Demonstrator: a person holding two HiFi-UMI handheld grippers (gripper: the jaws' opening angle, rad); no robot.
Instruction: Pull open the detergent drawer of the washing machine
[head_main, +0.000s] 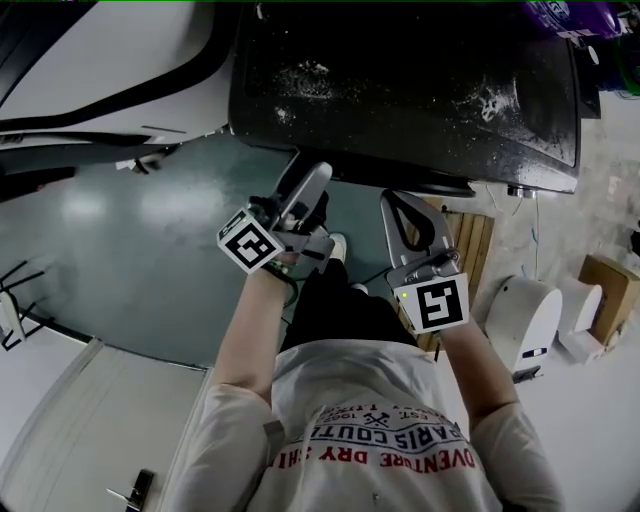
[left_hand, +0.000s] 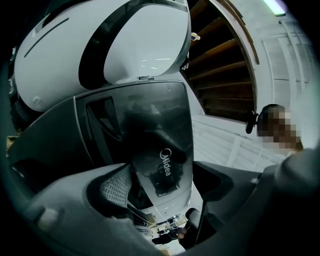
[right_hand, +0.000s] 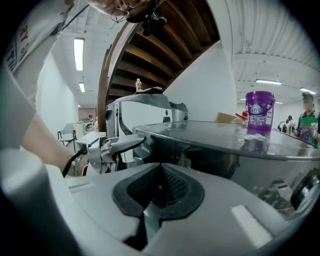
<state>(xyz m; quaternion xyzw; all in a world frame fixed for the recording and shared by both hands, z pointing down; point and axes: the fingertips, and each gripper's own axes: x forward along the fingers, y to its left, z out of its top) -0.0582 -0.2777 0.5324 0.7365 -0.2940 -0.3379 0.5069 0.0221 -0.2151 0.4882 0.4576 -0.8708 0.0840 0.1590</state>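
The dark washing machine (head_main: 400, 80) fills the top of the head view, its lid dusted with white powder. My left gripper (head_main: 303, 185) is at the machine's front edge on the left, rolled onto its side. Its jaws stand wide open in the left gripper view (left_hand: 165, 190). Ahead, between them, is the machine's dark front panel (left_hand: 165, 150) with a logo on it, and the pads are apart from it. My right gripper (head_main: 392, 202) hangs just in front of the machine to the right, shut on nothing, its pads (right_hand: 159, 172) meeting. The left gripper (right_hand: 117, 145) also shows in the right gripper view.
A purple tub (right_hand: 259, 110) stands on the machine's lid at the far right. A white appliance (head_main: 525, 315), a cardboard box (head_main: 605, 290) and a wooden pallet (head_main: 470, 240) sit on the floor to the right. A white machine (left_hand: 135, 40) stands to the left. A person (right_hand: 307, 120) stands beyond.
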